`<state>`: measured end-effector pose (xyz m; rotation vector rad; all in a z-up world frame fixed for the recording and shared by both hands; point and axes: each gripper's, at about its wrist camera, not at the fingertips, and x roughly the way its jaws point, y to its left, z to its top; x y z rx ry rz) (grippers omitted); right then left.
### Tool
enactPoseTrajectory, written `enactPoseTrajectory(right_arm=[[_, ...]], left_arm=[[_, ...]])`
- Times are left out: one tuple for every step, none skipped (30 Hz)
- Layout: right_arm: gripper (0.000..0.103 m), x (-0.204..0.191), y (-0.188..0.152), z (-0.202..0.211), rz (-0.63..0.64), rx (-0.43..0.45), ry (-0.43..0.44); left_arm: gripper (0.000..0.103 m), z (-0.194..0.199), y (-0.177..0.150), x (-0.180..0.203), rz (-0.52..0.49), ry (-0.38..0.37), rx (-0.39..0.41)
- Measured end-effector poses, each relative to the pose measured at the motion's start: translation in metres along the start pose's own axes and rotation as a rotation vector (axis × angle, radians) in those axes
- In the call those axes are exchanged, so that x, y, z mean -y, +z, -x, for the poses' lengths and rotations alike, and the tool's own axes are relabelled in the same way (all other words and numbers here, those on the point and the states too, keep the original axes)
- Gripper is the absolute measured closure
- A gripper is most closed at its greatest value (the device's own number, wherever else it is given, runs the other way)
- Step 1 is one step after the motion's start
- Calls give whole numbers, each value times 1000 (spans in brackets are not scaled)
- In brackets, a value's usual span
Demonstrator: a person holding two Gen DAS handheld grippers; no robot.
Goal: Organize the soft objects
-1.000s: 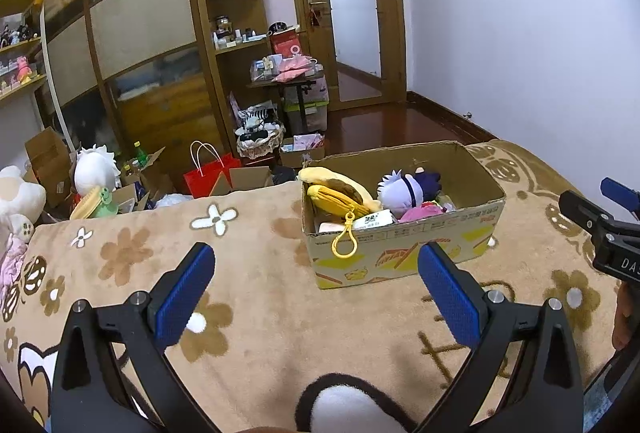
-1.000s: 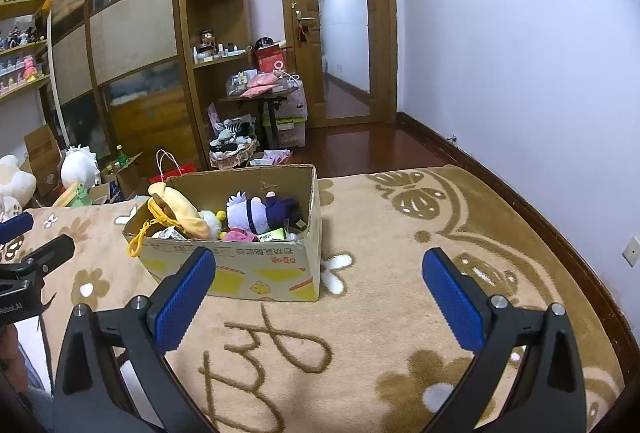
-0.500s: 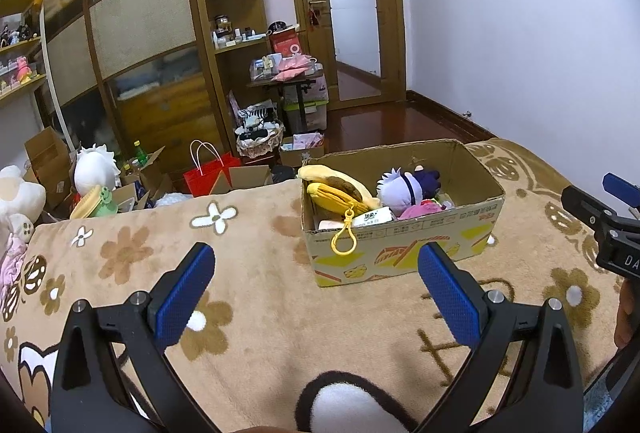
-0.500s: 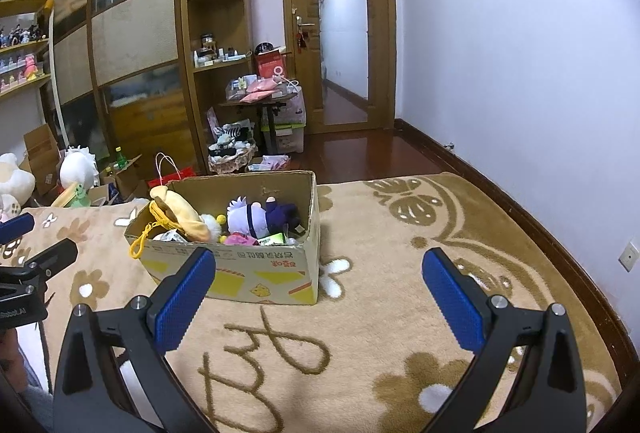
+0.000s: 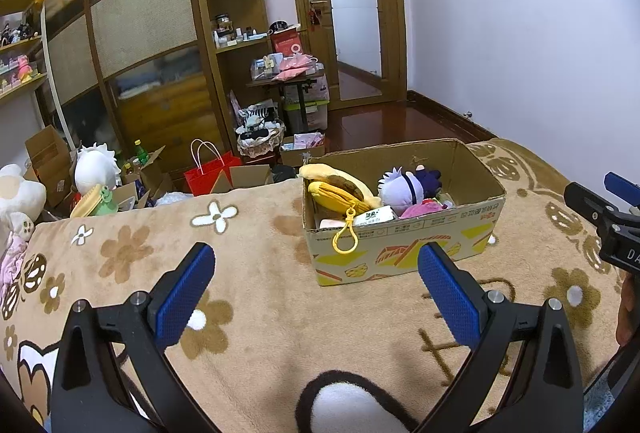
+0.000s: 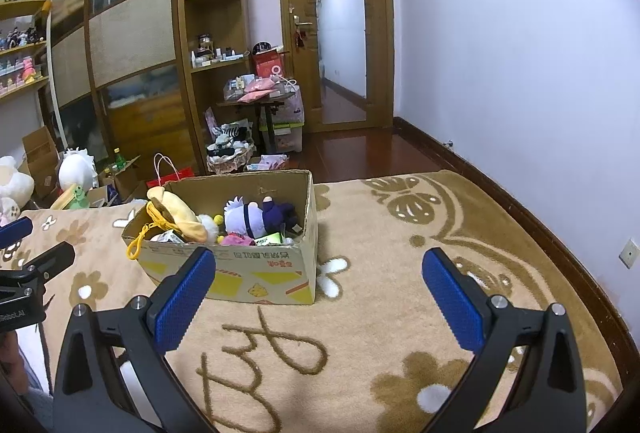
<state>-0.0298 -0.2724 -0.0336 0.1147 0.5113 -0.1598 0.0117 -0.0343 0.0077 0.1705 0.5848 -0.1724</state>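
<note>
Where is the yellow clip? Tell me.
In the left wrist view, the yellow clip hangs over the cardboard box's near-left wall, below the yellow plush; both grippers are well short of it.

The right claw [image 5: 612, 205], at the left wrist view's edge, bears "DA", cut off. The cardboard box [image 6: 264, 273] ahead carries red Chinese print, too small to read.

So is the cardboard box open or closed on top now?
Open: the cardboard box has no closed flaps on top, and the plush toys inside show.
</note>
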Motion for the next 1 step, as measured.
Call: enactPoseTrajectory(right_arm=[[0, 0, 0, 0, -1, -1, 0]], left_arm=[[2, 0, 0, 0, -1, 0, -1]])
